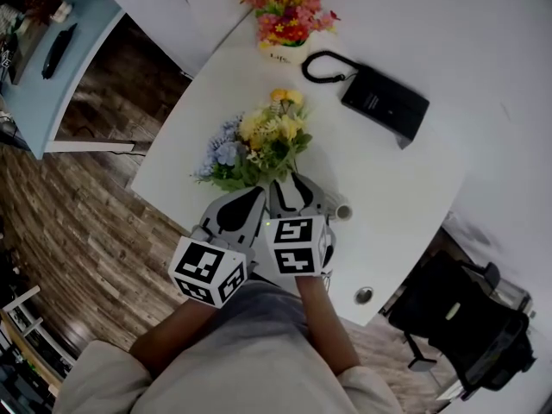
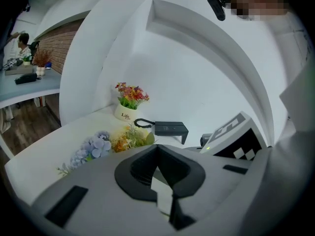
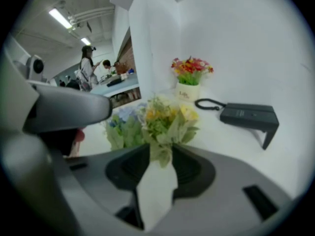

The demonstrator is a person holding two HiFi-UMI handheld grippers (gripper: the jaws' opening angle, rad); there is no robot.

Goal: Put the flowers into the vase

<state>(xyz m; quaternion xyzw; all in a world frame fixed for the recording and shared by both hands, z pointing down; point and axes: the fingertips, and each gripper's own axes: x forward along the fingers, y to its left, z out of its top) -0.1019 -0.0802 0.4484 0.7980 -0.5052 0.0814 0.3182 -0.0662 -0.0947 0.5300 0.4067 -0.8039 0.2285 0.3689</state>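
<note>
Sorting out the grip is the job here, I reckon: the bouquet (image 1: 259,145) lies on the surface (image 1: 405,188), on the near side of the white pot (image 1: 289,52), with its leafy base between the parted right tongs (image 3: 160,151), which aren't squeezing it. Left tongs (image 2: 157,149) are clenched on nothing (just idling). I'd clamp low on the stems, gently, then lift it upright.

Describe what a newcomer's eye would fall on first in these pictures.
The bouquet of yellow and blue flowers stands out first, lying on the white table just ahead of the left gripper and right gripper. Next come the pot of red and orange flowers at the table's far edge, and the black box with a looped cord to its right.
</note>
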